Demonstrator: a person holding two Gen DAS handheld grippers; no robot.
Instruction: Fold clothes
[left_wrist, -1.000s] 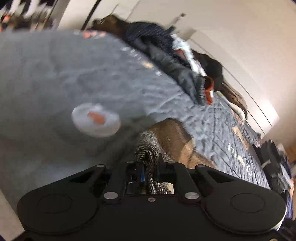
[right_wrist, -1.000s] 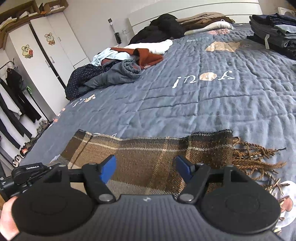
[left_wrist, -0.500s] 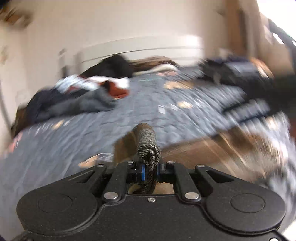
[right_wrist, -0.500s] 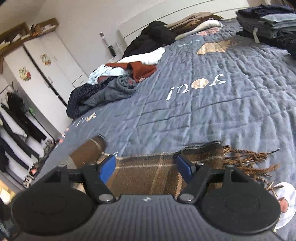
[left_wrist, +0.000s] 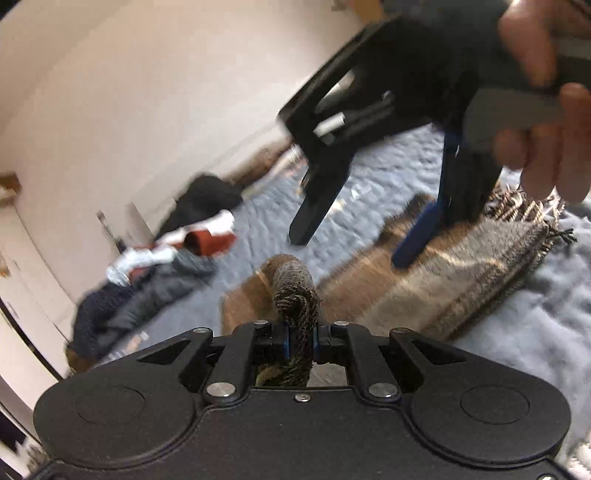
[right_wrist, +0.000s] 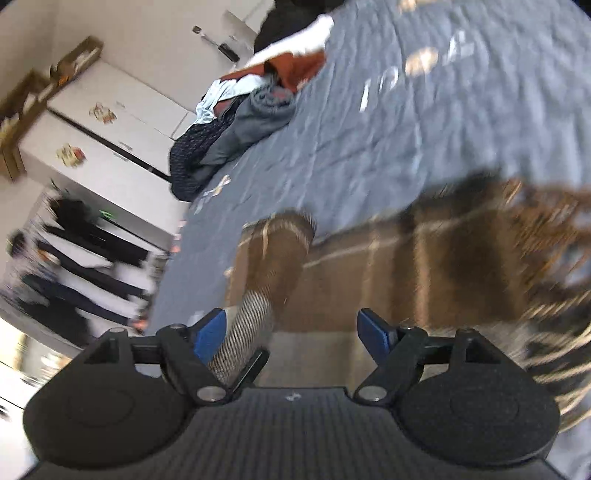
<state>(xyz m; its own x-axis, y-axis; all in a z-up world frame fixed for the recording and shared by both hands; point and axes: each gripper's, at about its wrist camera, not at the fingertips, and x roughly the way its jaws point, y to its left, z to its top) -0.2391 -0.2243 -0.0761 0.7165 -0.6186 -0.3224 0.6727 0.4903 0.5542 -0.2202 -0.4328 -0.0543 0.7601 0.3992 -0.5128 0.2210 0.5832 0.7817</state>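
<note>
Scarf (left_wrist: 436, 280), brown plaid with a fringed end, lies stretched across the blue-grey quilt (right_wrist: 406, 122), and that scarf is the anchor for everything here. Left gripper (left_wrist: 297, 332) is clamped tight on a bunched fold of it, jaws nearly together, the twisted weave squeezed between the blue pads and rising in a hump just ahead of them. From that pinch the cloth runs on toward the flat, fringed stretch.

Right gripper (left_wrist: 354, 243) hangs just above the scarf's middle, seen from the left wrist camera with a hand (left_wrist: 543, 122) wrapped around its grey handle. Its jaws stand wide and have just been opening further; the blue pads press on nothing. In its own view, the right gripper (right_wrist: 291, 332) has the lifted fold of scarf (right_wrist: 280, 254) passing close by the left-side pad, with flat plaid spread below the gap. Whether that pad brushes the fold, I cannot tell.

Beyond the scarf, further up the quilt, sits a heap of unfolded clothes (right_wrist: 243, 114): rust-orange, white, pale blue, grey, dark dotted navy. Pale lettering is printed on the quilt past the scarf's fringe. Off the bed's edge beside the heap stand white wardrobe doors (right_wrist: 107, 133) with small stickers, and dark garments (right_wrist: 85, 266) hang near them, blurred.
</note>
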